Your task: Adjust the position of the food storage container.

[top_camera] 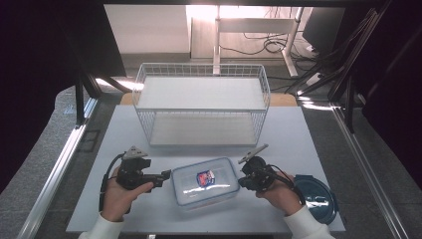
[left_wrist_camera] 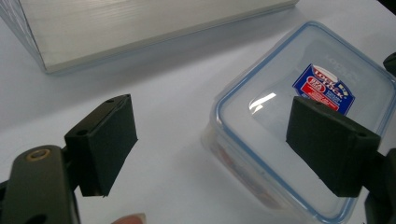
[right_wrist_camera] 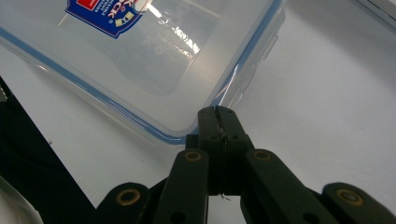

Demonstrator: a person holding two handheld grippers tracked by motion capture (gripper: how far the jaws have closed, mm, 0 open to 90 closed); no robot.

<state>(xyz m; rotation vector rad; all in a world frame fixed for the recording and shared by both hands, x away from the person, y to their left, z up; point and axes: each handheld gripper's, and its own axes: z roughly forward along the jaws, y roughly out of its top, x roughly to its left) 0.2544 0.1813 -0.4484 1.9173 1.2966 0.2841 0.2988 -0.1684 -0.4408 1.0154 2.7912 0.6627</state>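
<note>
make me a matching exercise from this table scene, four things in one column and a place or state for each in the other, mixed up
Things:
1. left tongs
2. right tongs
3. clear lidded container
4. wire rack

Places or states:
A. stands at the far side of the table, both shelves bare
B. jaws closed together, tips at a corner of the container
C. lies between the two hands, with a blue and red label on its lid
D. jaws spread wide apart, one over the container's lid

Pairs: 1-D, 2-B, 3-C, 4-A
</note>
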